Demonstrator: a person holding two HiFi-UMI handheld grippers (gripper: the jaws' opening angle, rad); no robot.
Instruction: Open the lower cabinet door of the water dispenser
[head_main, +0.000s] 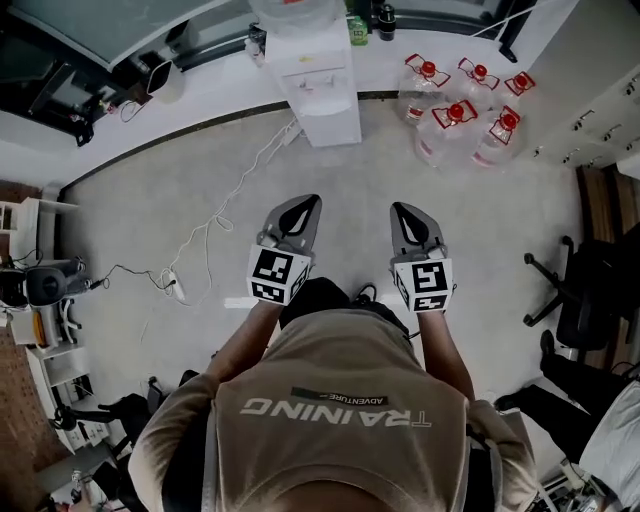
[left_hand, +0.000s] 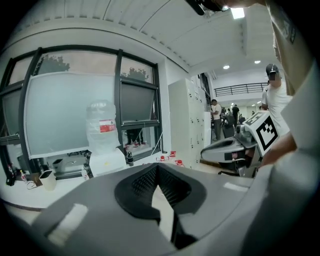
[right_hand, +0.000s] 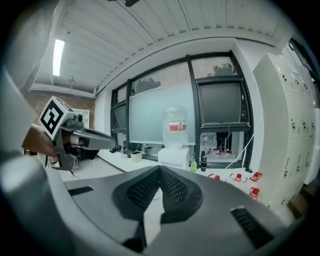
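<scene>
The white water dispenser (head_main: 318, 80) stands against the far wall under the window, with a clear bottle (head_main: 292, 12) on top. Its lower front (head_main: 332, 126) is a plain white face, seen steeply from above. My left gripper (head_main: 309, 201) and right gripper (head_main: 400, 208) are held side by side over the floor, well short of the dispenser, both pointing at it. Both are shut with nothing in them. In the left gripper view the dispenser (left_hand: 106, 161) rises behind the left gripper (left_hand: 157, 166). In the right gripper view the dispenser (right_hand: 174, 157) stands beyond the right gripper (right_hand: 160, 168), its lower part hidden by the jaws.
Several water jugs with red caps (head_main: 462, 118) lie on the floor right of the dispenser. A white cord and power strip (head_main: 176, 287) trail across the floor at left. White lockers (head_main: 600, 115) and an office chair (head_main: 588, 292) stand at right, shelving (head_main: 40, 300) at left.
</scene>
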